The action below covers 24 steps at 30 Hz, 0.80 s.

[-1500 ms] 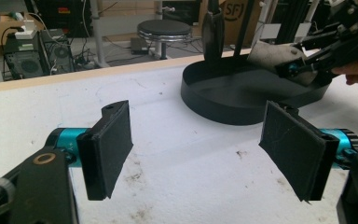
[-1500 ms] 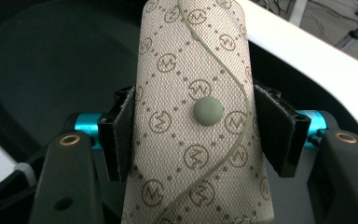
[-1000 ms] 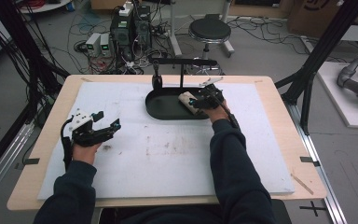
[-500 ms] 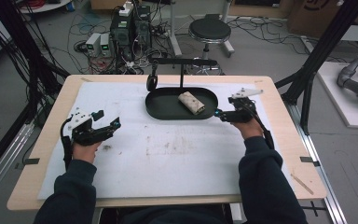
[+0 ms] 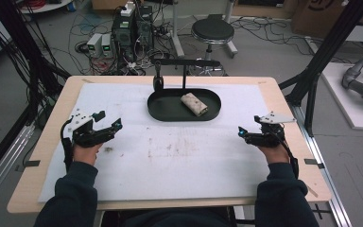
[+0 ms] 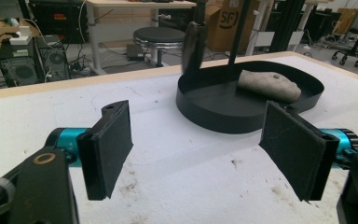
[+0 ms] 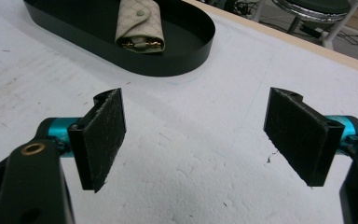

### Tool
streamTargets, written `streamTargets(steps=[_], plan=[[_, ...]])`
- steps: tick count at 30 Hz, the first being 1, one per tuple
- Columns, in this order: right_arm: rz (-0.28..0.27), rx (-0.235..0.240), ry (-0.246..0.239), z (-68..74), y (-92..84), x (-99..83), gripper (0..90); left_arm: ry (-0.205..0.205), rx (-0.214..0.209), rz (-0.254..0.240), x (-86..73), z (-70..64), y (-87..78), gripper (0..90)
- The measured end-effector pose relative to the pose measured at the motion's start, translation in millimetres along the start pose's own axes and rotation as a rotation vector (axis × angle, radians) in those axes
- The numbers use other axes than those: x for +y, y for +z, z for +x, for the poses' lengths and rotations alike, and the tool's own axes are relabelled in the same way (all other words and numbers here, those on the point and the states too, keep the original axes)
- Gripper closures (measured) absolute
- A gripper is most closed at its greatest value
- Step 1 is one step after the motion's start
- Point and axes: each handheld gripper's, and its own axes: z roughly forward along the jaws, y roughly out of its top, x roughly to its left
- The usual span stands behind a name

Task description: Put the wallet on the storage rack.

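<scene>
As counted: one pouch [image 5: 194,104], one tray [image 5: 165,109].

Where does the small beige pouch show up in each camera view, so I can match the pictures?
High view: the beige pouch lies in the black oval tray, upper middle, right of centre in the tray.
Left gripper view: upper right, pouch lying inside the tray.
Right gripper view: top, left of centre, pouch in the tray, its snap button up.
Shared landmark: the black oval tray.
</scene>
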Motion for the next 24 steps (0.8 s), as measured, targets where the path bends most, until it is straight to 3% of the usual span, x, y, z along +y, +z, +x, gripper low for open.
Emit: streamTargets(steps=[9,24], plan=[[-0.014,-0.03,0.004,0.5,-6.6,-1.3,21.4,0.01,-0.013,0.002,-0.4,-2.4,1.9,24.6],[-0.01,-0.038,-0.01,1.0,-7.6,-4.0,21.3,0.016,-0.015,-0.001,0.1,-3.3,1.0,24.5]])
